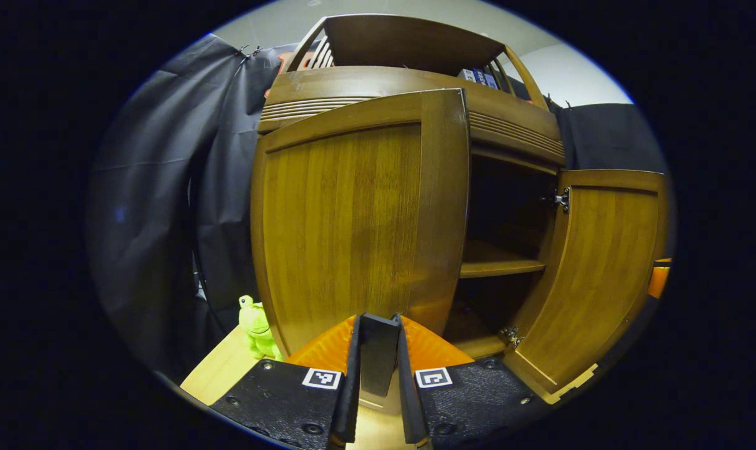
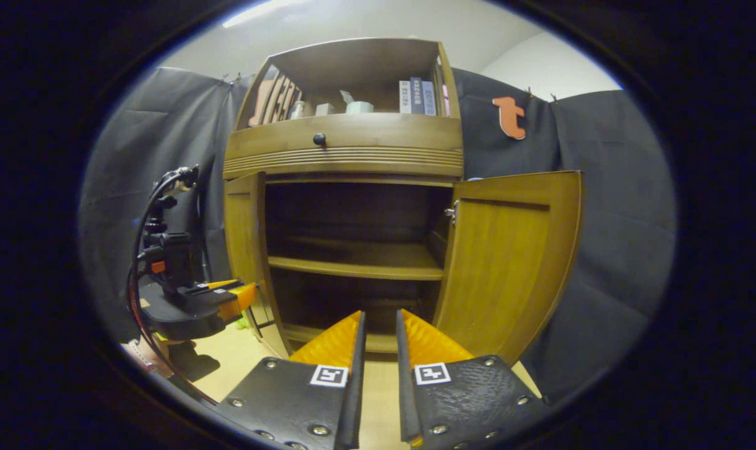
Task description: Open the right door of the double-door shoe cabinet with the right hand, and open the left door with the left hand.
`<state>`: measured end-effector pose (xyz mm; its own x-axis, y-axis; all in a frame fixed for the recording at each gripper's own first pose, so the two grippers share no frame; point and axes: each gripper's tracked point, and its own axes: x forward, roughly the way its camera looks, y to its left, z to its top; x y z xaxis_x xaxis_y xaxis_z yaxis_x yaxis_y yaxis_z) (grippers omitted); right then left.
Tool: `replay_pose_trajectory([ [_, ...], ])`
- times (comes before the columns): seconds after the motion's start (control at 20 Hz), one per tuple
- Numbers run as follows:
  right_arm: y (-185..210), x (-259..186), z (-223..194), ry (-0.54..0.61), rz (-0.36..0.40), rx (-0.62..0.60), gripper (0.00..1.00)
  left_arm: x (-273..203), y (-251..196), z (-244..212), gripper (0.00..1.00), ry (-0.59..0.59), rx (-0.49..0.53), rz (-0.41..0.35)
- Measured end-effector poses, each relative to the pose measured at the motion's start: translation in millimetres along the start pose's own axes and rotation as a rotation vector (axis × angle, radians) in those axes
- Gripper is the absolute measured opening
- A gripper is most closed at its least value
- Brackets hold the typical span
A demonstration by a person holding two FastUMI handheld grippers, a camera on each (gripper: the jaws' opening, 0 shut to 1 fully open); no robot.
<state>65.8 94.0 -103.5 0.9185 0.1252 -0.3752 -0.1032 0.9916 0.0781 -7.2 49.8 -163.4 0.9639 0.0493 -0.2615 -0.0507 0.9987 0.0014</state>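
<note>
Between my left gripper [image 1: 378, 325] fingers sits a dark upright piece, seemingly the left door's [image 1: 353, 219] lower edge or handle; both fingers press on it. Door part-open, hinge side to my left, free edge running vertically straight ahead. Right door [image 2: 509, 262] stands wide open. Right gripper [image 2: 381, 319] hangs free before the cabinet [image 2: 343, 147], fingers nearly together, holding nothing. Judgement: left door needs further outward swing.
</note>
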Motion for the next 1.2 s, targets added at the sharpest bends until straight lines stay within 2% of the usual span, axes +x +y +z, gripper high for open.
replay_pose_trajectory([
  [0.4, 28, -2, -6, 0.016, 0.147, -0.013, 0.24, -39, 33, -2, 0.29, -0.005, -0.034, 0.026],
  [0.45, 31, -3, -7, 0.017, 0.164, -0.016, 0.22, -45, 34, 2, 0.29, -0.004, -0.035, 0.035],
  [0.6, 40, -5, -9, 0.022, 0.21, -0.023, 0.24, -62, 51, -4, 0.29, 0.001, -0.058, 0.08],
  [0.9, 56, -8, -12, 0.037, 0.301, -0.027, 0.25, -83, 82, -3, 0.29, 0.003, 0.005, 0.167],
  [0.95, 57, -7, -13, 0.039, 0.314, -0.025, 0.25, -86, 87, -2, 0.26, 0.004, 0.019, 0.181],
  [1.05, 64, -5, -14, 0.05, 0.347, -0.019, 0.3, -90, 97, -1, 0.26, 0.01, 0.032, 0.195],
  [1.1, 66, -8, -16, 0.057, 0.362, -0.016, 0.4, -92, 100, -1, 0.26, 0.012, 0.03, 0.2],
  [1.15, 68, -8, -17, 0.062, 0.374, -0.014, 0.43, -93, 104, 0, 0.26, 0.013, 0.027, 0.21],
  [1.2, 69, -11, -18, 0.067, 0.381, -0.014, 0.55, -94, 109, 0, 0.31, 0.013, 0.026, 0.225],
])
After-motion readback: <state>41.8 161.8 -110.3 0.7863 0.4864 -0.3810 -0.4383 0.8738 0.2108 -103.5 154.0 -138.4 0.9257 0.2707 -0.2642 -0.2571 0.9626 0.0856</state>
